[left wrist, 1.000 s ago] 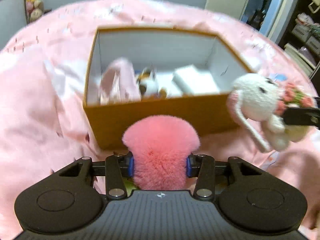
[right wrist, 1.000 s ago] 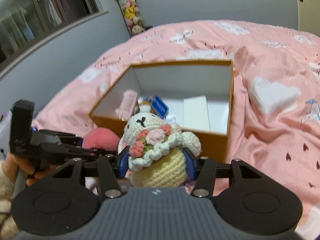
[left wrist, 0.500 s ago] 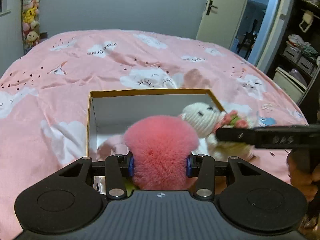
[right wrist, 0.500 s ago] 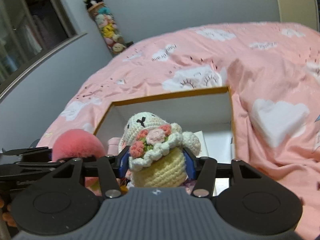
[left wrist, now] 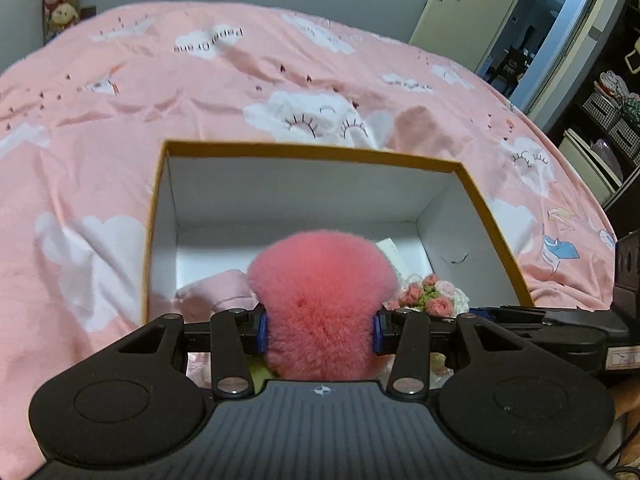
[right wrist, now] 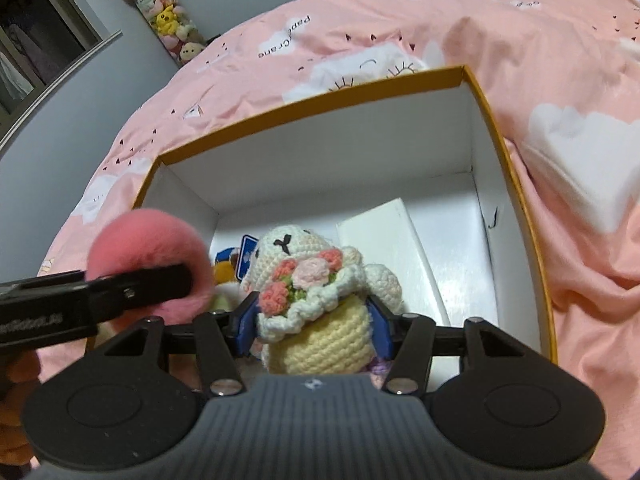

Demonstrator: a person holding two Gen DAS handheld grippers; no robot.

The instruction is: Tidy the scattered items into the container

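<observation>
My left gripper (left wrist: 320, 330) is shut on a fluffy pink pom-pom (left wrist: 320, 304) and holds it over the near left part of the open orange box (left wrist: 312, 151). My right gripper (right wrist: 314, 324) is shut on a crocheted white bunny with a flower bouquet (right wrist: 312, 304), held over the same box (right wrist: 500, 136). The pom-pom (right wrist: 148, 256) shows at left in the right wrist view, just beside the bunny. The bunny's flowers (left wrist: 428, 296) show at right in the left wrist view.
The box sits on a pink cloud-print bedspread (left wrist: 100, 140). Inside lie a white flat box (right wrist: 392, 248), a blue tag (right wrist: 248, 256), a small plush and a pink cloth (left wrist: 216, 292). A door (left wrist: 472, 4) and shelves stand at the right.
Both grippers moved forward and down, from in front of the box to over its opening, carrying their toys. Both kept their grip.
</observation>
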